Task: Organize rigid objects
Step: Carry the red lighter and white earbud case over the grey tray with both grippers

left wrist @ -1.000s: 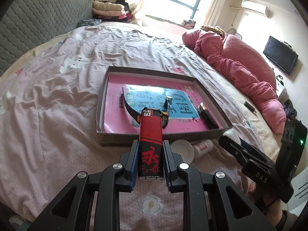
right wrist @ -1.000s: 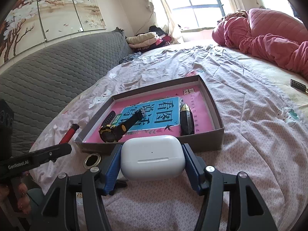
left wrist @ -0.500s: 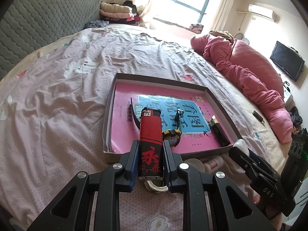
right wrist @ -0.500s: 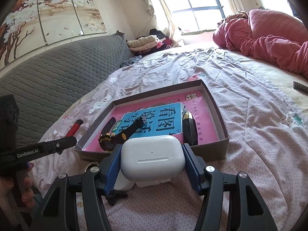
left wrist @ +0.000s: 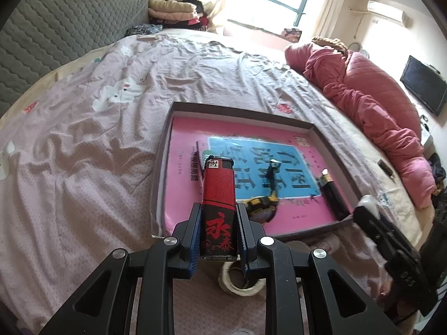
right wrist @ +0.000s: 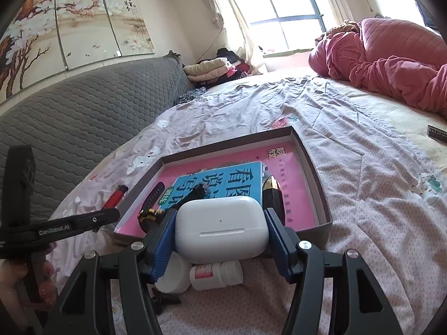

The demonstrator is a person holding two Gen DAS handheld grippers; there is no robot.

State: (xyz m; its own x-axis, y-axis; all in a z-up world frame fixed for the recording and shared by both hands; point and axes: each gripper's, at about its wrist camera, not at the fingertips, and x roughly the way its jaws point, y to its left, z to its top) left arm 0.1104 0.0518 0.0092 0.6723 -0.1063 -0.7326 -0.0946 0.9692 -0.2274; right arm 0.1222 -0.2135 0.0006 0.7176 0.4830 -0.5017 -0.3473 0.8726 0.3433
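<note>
Both grippers have come closer to the shallow box (left wrist: 315,132) on the bed (left wrist: 83,153) since a second ago, so the box now fills more of each view and its near wall sits just ahead of the fingertips.

Left side first: the left gripper (left wrist: 218,241) has its blue-padded fingers (left wrist: 194,237) closed narrowly, pinching the lower half of a red and black lighter (left wrist: 218,206) that stands upright between them, its metal top leaning out over the near left part of the box. Beneath these fingers a roll of pale tape (left wrist: 240,282) lies on the bedsheet, outside the box.

Inside the box, a pink and blue booklet (left wrist: 251,150) with large Chinese characters covers the bottom. On it lie a wristwatch (left wrist: 265,202) with a yellow and black case and a dark strap, toward the near left, and a black and gold lighter (left wrist: 332,195) along the right side.

Right side: the right gripper (right wrist: 220,241) has its fingers (right wrist: 279,240) spread wide enough to clamp a white earbuds case (right wrist: 220,229) by its two short ends, holding it level just before the box's near wall. Under it, on the sheet, rest a white pill bottle (right wrist: 216,275) lying on its side, a round white lid (right wrist: 174,276) and a small black clip (right wrist: 163,301). A crumpled pink duvet (right wrist: 391,67) is heaped at the far right of the bed.
</note>
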